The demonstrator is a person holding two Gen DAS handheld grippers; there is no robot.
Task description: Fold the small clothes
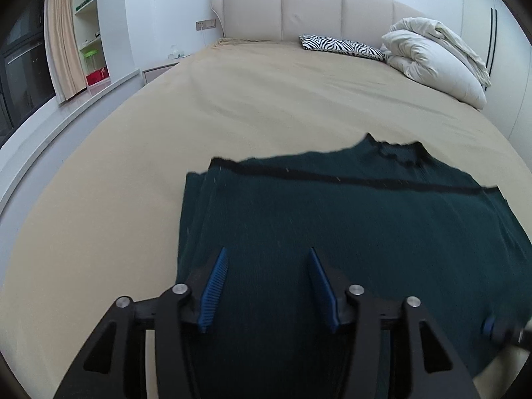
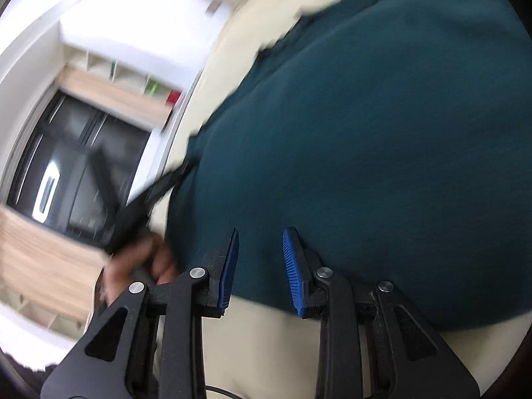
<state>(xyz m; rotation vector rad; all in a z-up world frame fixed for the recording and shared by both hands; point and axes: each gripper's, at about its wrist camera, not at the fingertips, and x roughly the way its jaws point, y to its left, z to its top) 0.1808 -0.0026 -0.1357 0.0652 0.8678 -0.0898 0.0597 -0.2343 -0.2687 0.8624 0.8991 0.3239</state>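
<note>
Sweater (image 1: 332,219), dark green, folded flat on the bed (image 1: 133,183), long axis running left to right. Left gripper (image 1: 267,286) poised over its near-left part, fingers parted, grasping nothing. Right gripper (image 2: 261,266) at the near edge, fingers apart, empty; right-wrist view is blurred.

Ahead of the left gripper (image 1: 267,259), beyond the dark green sweater (image 1: 349,212), the tan bedsheet (image 1: 232,113) lay bare up to the headboard (image 1: 286,10); far ahead to its right a zebra-print pillow (image 1: 342,46) and a bundled duvet (image 1: 432,60) blocked that corner; to its left the sheet ran open to the bed's edge.
</note>
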